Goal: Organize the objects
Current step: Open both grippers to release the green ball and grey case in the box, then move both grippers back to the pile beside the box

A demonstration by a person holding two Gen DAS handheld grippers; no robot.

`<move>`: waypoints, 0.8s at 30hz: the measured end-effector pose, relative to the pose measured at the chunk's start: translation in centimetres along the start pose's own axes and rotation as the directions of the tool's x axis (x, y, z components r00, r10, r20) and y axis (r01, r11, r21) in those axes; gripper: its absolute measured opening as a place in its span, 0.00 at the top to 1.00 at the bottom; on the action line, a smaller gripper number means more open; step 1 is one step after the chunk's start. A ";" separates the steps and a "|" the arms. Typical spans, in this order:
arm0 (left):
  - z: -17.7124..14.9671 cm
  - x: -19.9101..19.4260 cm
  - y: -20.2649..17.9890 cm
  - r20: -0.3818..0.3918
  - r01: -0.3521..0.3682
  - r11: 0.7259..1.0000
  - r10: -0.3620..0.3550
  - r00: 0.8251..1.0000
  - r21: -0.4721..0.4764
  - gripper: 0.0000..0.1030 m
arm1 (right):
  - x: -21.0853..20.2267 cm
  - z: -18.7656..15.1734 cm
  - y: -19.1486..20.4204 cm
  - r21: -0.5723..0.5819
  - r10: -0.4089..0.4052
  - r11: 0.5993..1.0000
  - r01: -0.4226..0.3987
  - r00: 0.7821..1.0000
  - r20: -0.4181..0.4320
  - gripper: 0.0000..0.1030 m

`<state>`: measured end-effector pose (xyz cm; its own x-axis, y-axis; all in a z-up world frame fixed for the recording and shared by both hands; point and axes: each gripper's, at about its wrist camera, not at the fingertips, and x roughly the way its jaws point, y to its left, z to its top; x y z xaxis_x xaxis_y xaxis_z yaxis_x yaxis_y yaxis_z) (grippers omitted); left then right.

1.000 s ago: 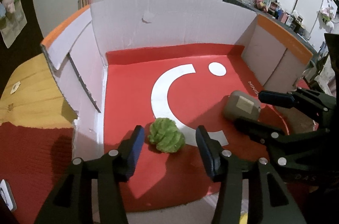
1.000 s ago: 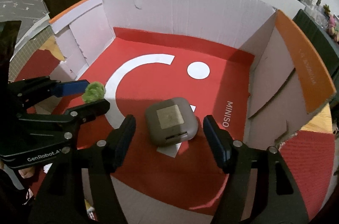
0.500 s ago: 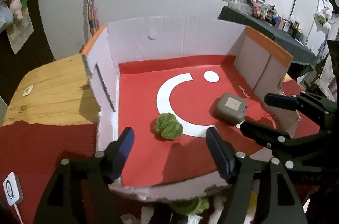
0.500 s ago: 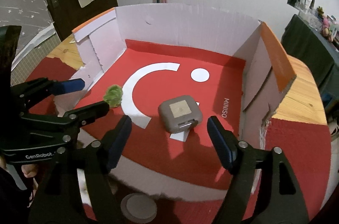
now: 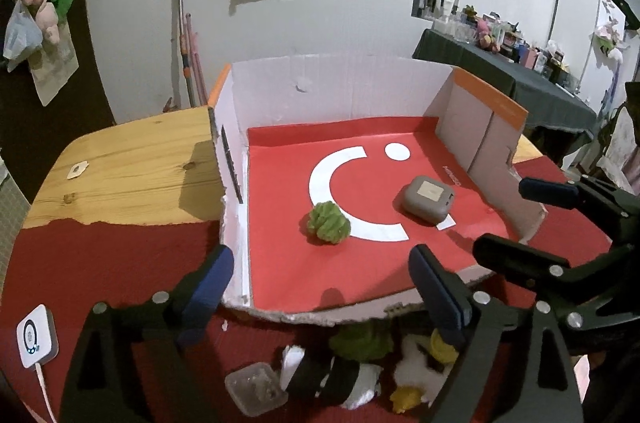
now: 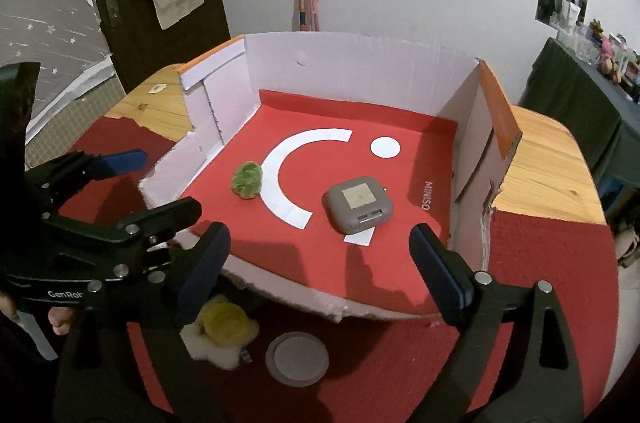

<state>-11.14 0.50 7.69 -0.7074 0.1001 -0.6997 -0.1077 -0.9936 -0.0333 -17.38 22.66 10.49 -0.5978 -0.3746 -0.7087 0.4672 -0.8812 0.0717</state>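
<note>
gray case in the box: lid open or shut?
Shut. The gray case lies flat on the red floor of the cardboard box with no gap along its seam in either wrist view. Neither claw touches it.

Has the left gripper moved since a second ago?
Yes. The left gripper has pulled back out of the box; its fingers now sit short of the torn front edge, away from the green ball.

both wrist views look down from the near side into the same box [image 5: 340,91], left view from its left.
</note>
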 end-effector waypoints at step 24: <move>-3.4 -3.3 1.4 0.042 -0.017 0.999 0.019 0.999 -0.033 0.00 | -2.8 -3.3 2.3 0.003 -0.041 0.999 0.041 0.998 0.049 0.00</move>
<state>-6.58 -1.41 7.57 -0.7381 0.0835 -0.6695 -0.0725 -0.9964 -0.0444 -12.42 22.62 10.30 -0.6477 -0.3514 -0.6760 0.4401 -0.8968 0.0446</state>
